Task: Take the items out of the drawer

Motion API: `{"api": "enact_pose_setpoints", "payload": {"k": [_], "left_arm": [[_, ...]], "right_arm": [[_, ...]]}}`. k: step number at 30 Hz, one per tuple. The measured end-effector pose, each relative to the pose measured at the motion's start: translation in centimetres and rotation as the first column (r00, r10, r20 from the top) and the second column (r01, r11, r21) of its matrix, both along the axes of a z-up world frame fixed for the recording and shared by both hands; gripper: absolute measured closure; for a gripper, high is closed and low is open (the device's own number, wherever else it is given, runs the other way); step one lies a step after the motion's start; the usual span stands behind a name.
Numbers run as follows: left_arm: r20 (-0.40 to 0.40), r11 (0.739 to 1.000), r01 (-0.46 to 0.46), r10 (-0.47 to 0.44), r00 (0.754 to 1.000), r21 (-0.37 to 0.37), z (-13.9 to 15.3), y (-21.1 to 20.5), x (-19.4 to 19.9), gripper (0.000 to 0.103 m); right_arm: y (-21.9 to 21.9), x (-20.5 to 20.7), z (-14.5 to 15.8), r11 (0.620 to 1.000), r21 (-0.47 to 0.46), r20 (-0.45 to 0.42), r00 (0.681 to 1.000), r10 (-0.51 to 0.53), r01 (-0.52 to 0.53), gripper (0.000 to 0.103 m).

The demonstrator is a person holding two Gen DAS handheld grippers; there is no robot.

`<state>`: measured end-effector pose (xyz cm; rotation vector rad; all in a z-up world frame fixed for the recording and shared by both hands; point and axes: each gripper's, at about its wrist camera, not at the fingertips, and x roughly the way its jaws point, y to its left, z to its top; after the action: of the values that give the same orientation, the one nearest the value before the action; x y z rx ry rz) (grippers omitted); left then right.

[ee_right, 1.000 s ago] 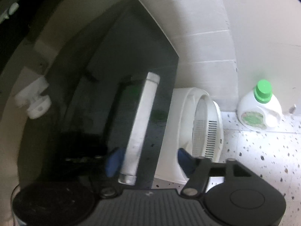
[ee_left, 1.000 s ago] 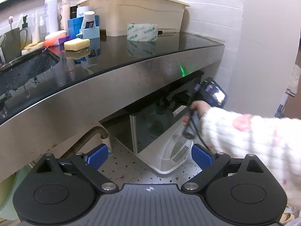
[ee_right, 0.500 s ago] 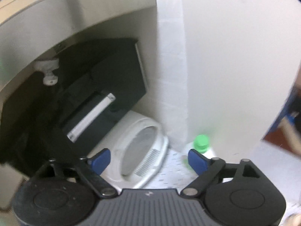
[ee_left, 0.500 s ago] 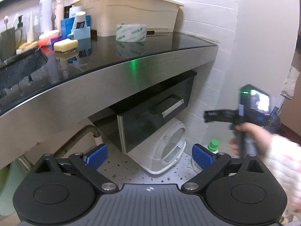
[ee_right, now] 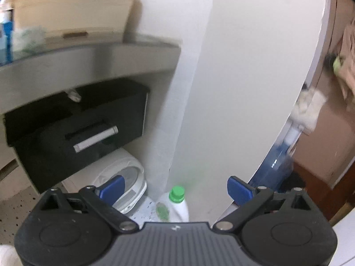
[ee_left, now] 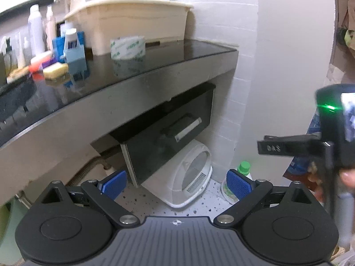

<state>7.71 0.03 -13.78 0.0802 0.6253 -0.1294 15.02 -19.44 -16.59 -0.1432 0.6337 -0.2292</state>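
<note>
A black drawer (ee_left: 168, 133) with a silver bar handle (ee_left: 188, 129) hangs under the dark countertop (ee_left: 155, 57) and juts forward. Its inside is hidden from here. My left gripper (ee_left: 176, 184) is open and empty, well back from the drawer and below it. In the right wrist view the drawer (ee_right: 77, 128) and its handle (ee_right: 95, 140) sit far off to the left. My right gripper (ee_right: 175, 188) is away from them, its jaws opening wide with nothing between the blue pads (ee_right: 112, 187). The right tool's body (ee_left: 328, 141) shows at the right, held by a hand.
A white round-faced appliance (ee_left: 188, 173) stands on the speckled floor under the drawer. A green-capped bottle (ee_right: 176, 204) sits at the foot of the white wall corner (ee_right: 221, 88). The counter carries a cream tub (ee_left: 133, 22), a tape roll (ee_left: 127, 47), soap and bottles.
My right gripper has come off the drawer handle, drawn back up and to the right, rolled upright, and its jaws have widened. The left view has backed off a little.
</note>
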Motion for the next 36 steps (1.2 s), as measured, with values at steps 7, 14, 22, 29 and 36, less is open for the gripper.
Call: {"api": "enact_pose_setpoints", "payload": {"k": [7,14,22,29,36], "left_arm": [[0.088,1.0,0.02,-0.02,0.996,0.006,3.0,-0.8,-1.2,0.001],[0.118,0.999,0.002,-0.007,0.993,0.044,5.9,-1.9,-2.5,0.001],[0.12,0.999,0.015,-0.02,0.993,0.04,8.8,-2.0,-3.6,0.001],[0.073,0.999,-0.021,0.019,0.997,0.028,9.9,-1.7,-3.5,0.001],[0.007,0.999,-0.04,0.04,0.999,0.018,10.1,-1.3,-3.2,0.001]], "right_arm": [[0.4,-3.8,3.6,0.999,-0.035,0.041,0.999,0.031,-0.029,0.004],[0.5,-5.8,6.6,0.999,-0.006,-0.027,0.998,0.05,-0.05,0.004],[0.1,-9.1,10.4,0.997,0.069,-0.006,0.999,0.043,-0.043,0.004],[0.3,-11.7,13.1,0.995,0.09,0.039,0.999,0.038,-0.041,0.004],[0.4,-12.6,13.7,0.991,0.119,0.048,0.998,0.048,-0.054,0.004]]}}
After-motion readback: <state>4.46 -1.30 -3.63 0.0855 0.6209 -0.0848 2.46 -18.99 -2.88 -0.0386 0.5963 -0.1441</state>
